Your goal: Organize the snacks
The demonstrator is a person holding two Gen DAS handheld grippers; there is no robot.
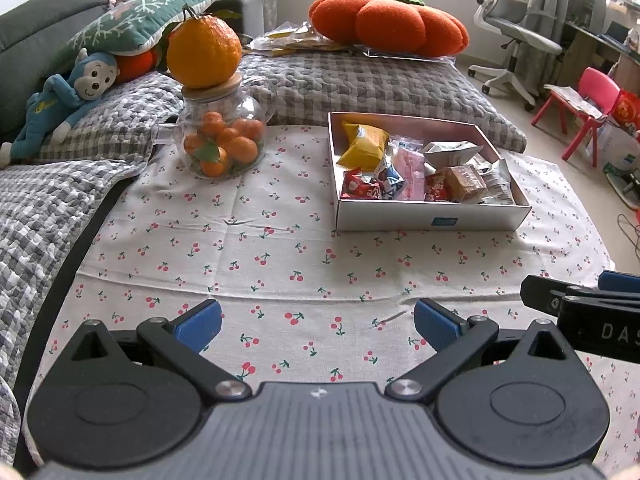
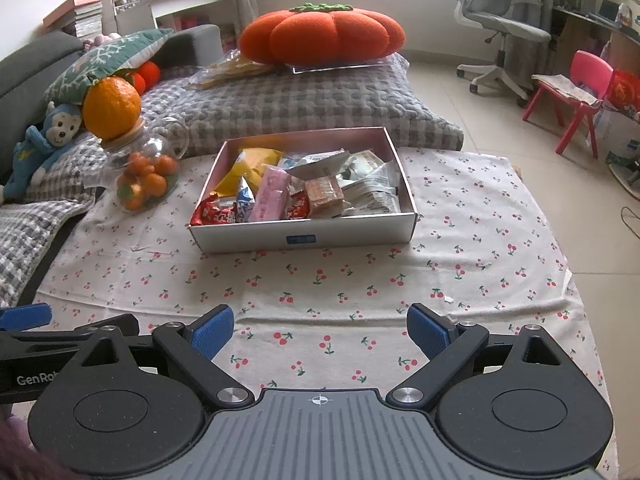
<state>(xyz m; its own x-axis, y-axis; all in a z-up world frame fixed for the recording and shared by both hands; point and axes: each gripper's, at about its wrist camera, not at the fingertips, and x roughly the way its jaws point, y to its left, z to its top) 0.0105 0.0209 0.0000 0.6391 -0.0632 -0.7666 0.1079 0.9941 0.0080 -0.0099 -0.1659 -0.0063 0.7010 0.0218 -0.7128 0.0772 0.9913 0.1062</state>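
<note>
Snacks sit packed in a white box (image 1: 434,220) at about 1 o'clock in our left wrist view, resting on the cherry-print cloth (image 1: 280,264). Going left to right there, we see a blue monkey plush (image 1: 60,104) at 10 o'clock on the grey checked blanket (image 1: 48,200), then a glass jar (image 1: 222,136) of small oranges at 11 o'clock with a large orange (image 1: 204,52) balanced on its wooden lid. Inside the box lie a yellow packet (image 1: 364,144), a red wrapper (image 1: 360,188), a pink packet (image 1: 412,172) and a brown biscuit bar (image 1: 466,182), with pale wrappers at the right end. An orange pumpkin cushion (image 1: 388,20) rests at 12 o'clock behind the box.

Our left gripper (image 1: 318,322) hovers at 6 o'clock above the bare cloth, jaws spread wide and grasping nothing, well apart from the box. The other tool's black body juts in at 4 o'clock.

In the right wrist view the box (image 2: 304,236) lies at 12 o'clock. Our right gripper (image 2: 320,330) is likewise released, its 2 blue pads (image 2: 212,332) wide apart over the cloth, holding nothing.
</note>
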